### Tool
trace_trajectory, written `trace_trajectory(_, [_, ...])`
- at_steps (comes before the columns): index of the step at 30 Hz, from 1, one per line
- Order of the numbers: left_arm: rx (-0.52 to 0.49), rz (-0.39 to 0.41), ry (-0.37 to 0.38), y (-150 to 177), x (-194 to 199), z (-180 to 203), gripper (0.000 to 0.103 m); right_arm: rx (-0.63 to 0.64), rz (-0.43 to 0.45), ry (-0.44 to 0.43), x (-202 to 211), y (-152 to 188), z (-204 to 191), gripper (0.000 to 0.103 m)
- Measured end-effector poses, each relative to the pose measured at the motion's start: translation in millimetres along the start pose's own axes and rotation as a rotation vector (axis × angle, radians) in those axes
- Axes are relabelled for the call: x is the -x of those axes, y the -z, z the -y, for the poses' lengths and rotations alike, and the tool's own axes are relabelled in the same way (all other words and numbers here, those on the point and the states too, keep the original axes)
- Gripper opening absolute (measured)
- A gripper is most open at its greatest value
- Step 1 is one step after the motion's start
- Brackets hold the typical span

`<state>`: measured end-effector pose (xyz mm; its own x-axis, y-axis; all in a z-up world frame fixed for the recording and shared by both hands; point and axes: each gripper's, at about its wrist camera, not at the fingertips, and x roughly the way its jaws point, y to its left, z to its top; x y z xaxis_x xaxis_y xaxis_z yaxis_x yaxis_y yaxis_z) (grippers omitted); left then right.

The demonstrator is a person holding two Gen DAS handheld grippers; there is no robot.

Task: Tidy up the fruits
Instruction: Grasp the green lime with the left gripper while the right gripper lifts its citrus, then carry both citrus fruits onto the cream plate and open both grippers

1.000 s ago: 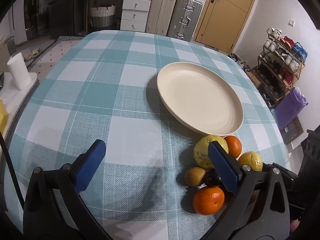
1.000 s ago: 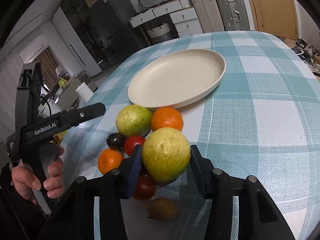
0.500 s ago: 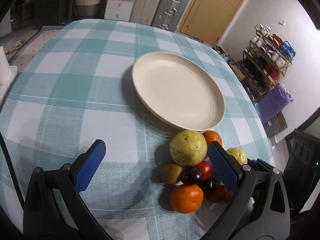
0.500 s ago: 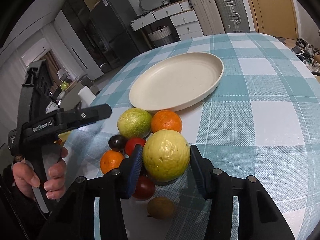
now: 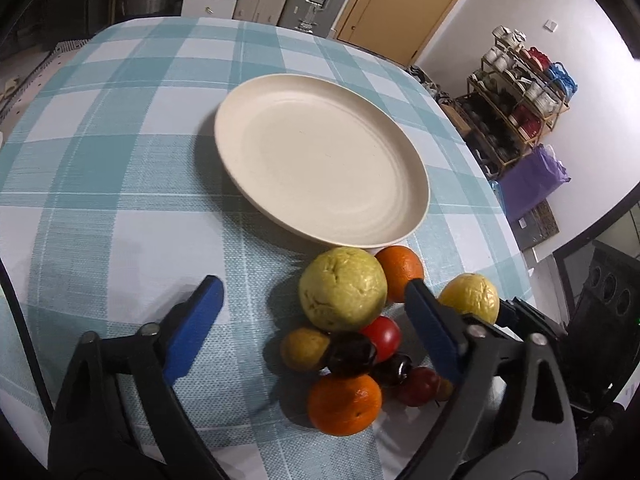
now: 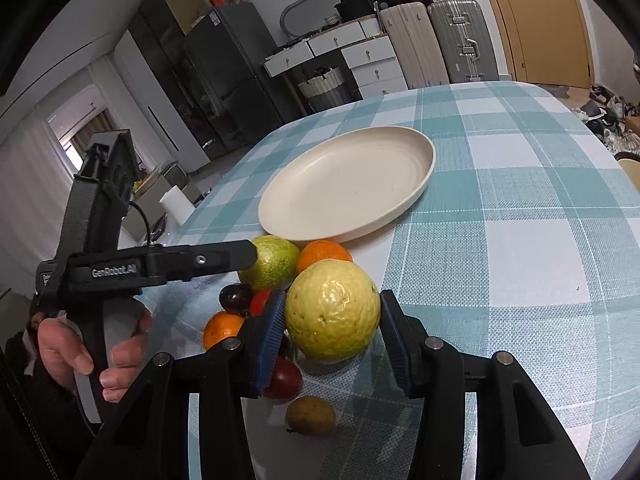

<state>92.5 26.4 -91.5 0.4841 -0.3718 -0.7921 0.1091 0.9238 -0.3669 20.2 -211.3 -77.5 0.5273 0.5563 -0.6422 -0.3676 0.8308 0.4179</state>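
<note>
My right gripper [image 6: 333, 334] is shut on a yellow guava [image 6: 332, 310] and holds it just above the fruit pile; the guava also shows in the left wrist view [image 5: 471, 297]. My left gripper [image 5: 312, 326] is open, its jaws wide around the pile. The pile holds a green guava [image 5: 343, 289], two oranges [image 5: 345, 404] [image 5: 400, 273], a red tomato [image 5: 382, 337], dark plums [image 5: 352, 354] and a small brown fruit [image 5: 304, 349]. A cream plate [image 5: 320, 168] sits empty just beyond the pile, also in the right wrist view [image 6: 348, 184].
The table carries a teal and white checked cloth [image 5: 120, 184]. A brown fruit [image 6: 310, 415] and a dark red one [image 6: 285, 378] lie under my right gripper. A shoe rack [image 5: 520, 92] stands off the table's right side. A paper roll [image 6: 176, 204] stands beyond the left edge.
My left gripper has moved right and closer to the fruit pile, which now lies between its open jaws. My right gripper has lifted the yellow guava slightly.
</note>
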Motion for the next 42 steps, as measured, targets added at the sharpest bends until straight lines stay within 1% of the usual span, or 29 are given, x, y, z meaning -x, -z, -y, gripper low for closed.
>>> trace_trajectory(1, [0.000,-0.005,0.007,0,-1,0,0.081,0.000,0.000,-0.001,0,0,0,0.048])
trace_trajectory(3, [0.010,-0.016,0.032,0,-4,-2,0.072,-0.002,0.000,-0.003,0,0,1,0.048])
trace_trajectory(5, [0.027,-0.029,0.054,1,-6,-4,0.066,-0.005,-0.001,-0.006,0,-1,2,0.048])
trace_trajectory(6, [0.039,-0.036,0.076,2,-7,-5,0.060,-0.005,-0.001,-0.008,0,-1,3,0.048])
trace_trajectory(7, [0.052,-0.042,0.107,2,-9,-8,0.057,-0.002,-0.001,-0.008,0,-1,3,0.048])
trace_trajectory(9, [0.062,-0.049,0.150,3,-11,-9,0.046,0.003,-0.001,-0.002,0,-3,2,0.048])
trace_trajectory(12, [0.053,-0.046,0.162,2,-12,-8,0.046,0.008,0.001,-0.004,0,-4,1,0.048])
trace_trajectory(16, [0.069,-0.050,0.178,2,-13,-10,0.046,0.008,0.002,-0.002,-1,-7,2,0.048])
trace_trajectory(21, [0.067,-0.042,0.180,0,-11,-12,0.045,0.011,0.003,0.003,0,-8,2,0.048])
trace_trajectory(32, [0.077,-0.004,0.220,-4,12,-20,0.045,0.030,0.011,0.004,-1,-21,-4,0.048])
trace_trajectory(36, [0.079,0.024,0.234,-17,25,-23,0.045,0.045,0.027,0.006,0,-31,-6,0.048])
trace_trajectory(42, [0.081,0.057,0.239,-41,39,-24,0.045,0.023,0.036,-0.010,-4,-54,-2,0.048])
